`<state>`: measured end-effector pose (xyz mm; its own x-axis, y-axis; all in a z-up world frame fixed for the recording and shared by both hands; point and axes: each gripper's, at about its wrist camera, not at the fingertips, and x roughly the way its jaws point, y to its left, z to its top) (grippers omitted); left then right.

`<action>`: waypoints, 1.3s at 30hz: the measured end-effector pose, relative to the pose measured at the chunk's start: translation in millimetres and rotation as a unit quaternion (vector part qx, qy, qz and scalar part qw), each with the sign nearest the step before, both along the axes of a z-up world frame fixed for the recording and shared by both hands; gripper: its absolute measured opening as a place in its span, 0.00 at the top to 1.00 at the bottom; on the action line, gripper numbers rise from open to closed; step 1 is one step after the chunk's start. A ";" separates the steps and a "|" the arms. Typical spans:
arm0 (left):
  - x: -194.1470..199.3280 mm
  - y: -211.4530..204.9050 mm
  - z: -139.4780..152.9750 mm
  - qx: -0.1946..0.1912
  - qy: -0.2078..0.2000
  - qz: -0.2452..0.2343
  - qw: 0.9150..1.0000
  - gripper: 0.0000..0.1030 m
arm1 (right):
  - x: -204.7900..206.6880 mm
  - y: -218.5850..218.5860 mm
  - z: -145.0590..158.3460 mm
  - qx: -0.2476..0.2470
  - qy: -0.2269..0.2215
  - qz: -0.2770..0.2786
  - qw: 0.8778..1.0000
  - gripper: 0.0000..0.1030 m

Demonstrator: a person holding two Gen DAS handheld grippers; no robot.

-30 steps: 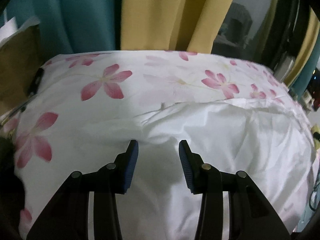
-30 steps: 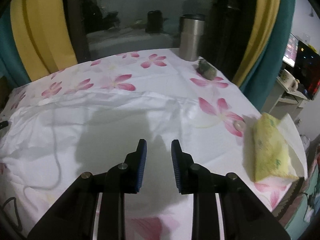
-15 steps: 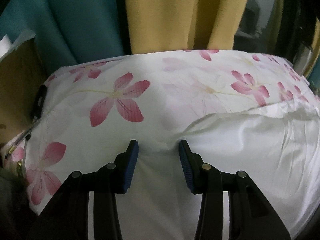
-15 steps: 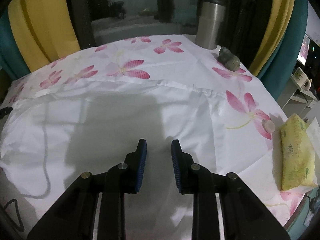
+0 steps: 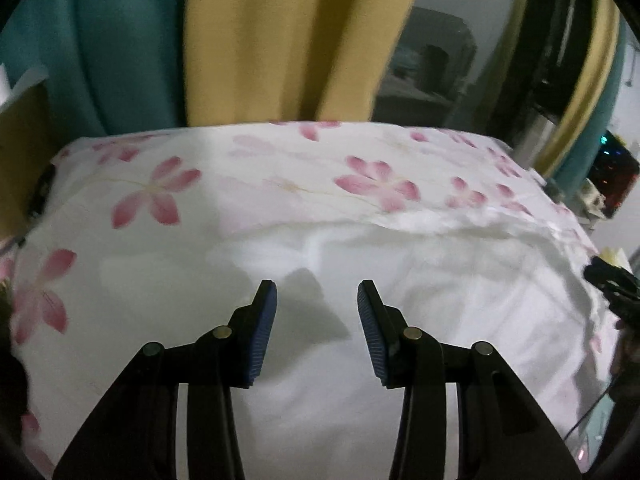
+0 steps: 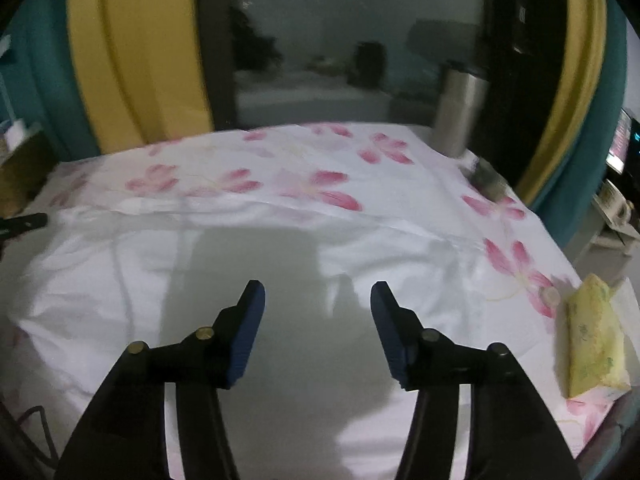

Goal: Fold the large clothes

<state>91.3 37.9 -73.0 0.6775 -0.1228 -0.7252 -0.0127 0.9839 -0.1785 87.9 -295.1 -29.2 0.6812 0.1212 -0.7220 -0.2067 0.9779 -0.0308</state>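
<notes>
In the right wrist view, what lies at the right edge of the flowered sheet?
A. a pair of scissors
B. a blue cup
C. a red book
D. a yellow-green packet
D: a yellow-green packet lies at the right edge of the flowered sheet.

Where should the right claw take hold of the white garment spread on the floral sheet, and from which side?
Take the white garment at its far hem, a raised, wrinkled ridge against the floral sheet, probably easier to pinch than the flat middle. Come from the near side, tilted down over the cloth. The right claw, whose jaws have just been opening, is empty above it.
</notes>
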 end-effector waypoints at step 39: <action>-43.8 -129.5 0.3 0.030 0.000 -0.105 0.994 0.55 | -84.0 -79.9 -22.4 0.081 0.041 -0.101 0.991 0.23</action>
